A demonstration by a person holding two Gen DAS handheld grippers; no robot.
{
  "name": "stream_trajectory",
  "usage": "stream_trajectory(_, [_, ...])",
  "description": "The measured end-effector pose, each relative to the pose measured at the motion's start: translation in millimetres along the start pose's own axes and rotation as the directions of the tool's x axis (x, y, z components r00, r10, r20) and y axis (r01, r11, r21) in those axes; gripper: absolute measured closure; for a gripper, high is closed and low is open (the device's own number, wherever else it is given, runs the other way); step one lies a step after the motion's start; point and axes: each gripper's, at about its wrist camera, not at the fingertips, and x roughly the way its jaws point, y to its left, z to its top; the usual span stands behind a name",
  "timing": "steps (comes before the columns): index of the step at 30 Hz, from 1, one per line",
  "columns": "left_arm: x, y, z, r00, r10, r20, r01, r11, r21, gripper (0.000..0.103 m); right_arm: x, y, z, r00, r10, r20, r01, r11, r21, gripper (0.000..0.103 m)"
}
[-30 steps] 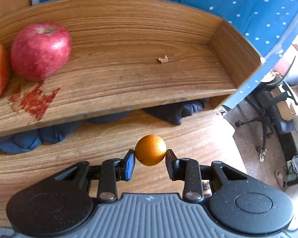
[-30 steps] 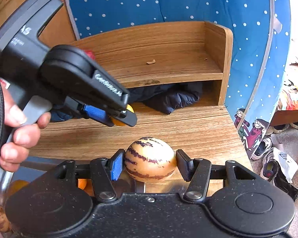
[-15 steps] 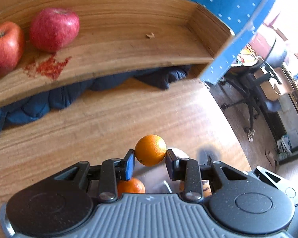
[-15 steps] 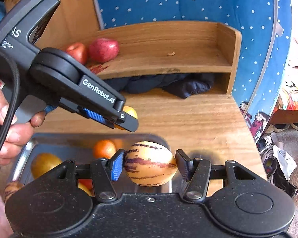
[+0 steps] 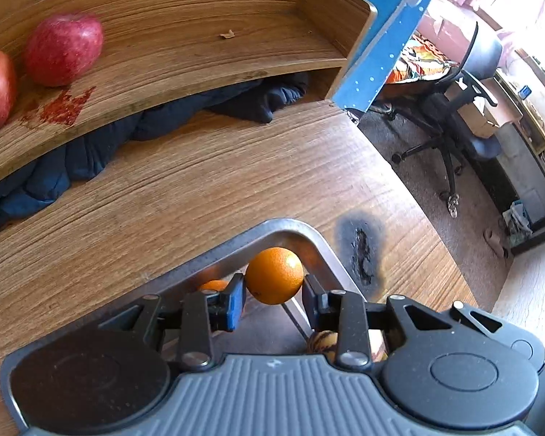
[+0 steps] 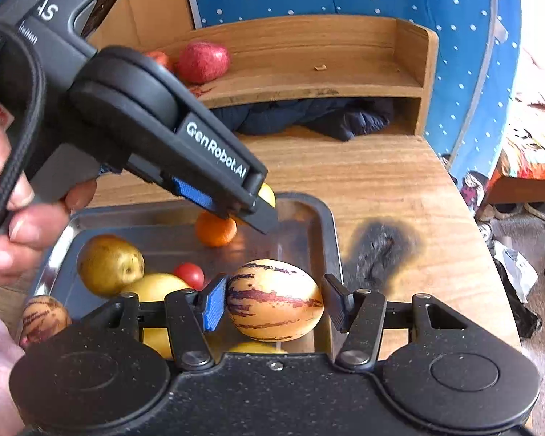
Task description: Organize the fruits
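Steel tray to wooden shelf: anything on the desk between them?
Only a dark blue jacket under the wooden shelf; otherwise bare wood beyond the steel tray, right wrist view.

Under both tongs the metal tray [image 6: 327, 225] shines, smooth and mirror-bright. Beyond it the wooden table [image 5: 200, 196] shows matt, grained boards (one charred black patch [image 6: 381, 250] right of the tray). The left gripper [image 5: 274, 296] looks matt black plastic; its orange [image 5: 274, 275] is pebbled and glossy.
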Motion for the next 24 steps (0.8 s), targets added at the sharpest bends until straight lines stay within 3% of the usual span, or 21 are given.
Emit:
stream_trajectory(7, [-5.6, -4.4, -7.6, 1.000, 0.007, -0.001, -0.007, 1.000, 0.005, 0.056, -18.5, -0.2, -9.9, 0.999, -0.030, 0.041, 0.029, 0.999, 0.033, 0.037])
stream_trajectory(14, [-22.5, -9.6, -18.1, 0.998, 0.045, 0.048, -0.045, 0.999, 0.005, 0.018, -38.5, -1.0, -18.1, 0.995, -0.057, 0.083, 0.052, 0.997, 0.060, 0.008])
stream_trajectory(16, [-30.5, -10.7, -21.4, 0.995, 0.066, 0.068, -0.066, 0.998, -0.010, 0.015, -44.3, -4.3, -16.5, 0.994, -0.056, 0.097, 0.050, 0.997, 0.064, 0.001])
stream_trajectory(19, [-43.6, -11.2, -28.5, 0.989, 0.097, 0.115, -0.091, 0.994, -0.054, 0.002, -54.2, -7.3, -12.4, 0.988, -0.067, 0.137, 0.062, 0.997, 0.036, 0.001])
stream_trajectory(24, [-67.1, -15.2, -44.3, 0.968, 0.191, 0.162, -0.168, 0.975, -0.143, 0.001, -71.7, -14.5, -11.4, 0.983, -0.054, 0.173, 0.052, 0.999, 0.015, 0.001])
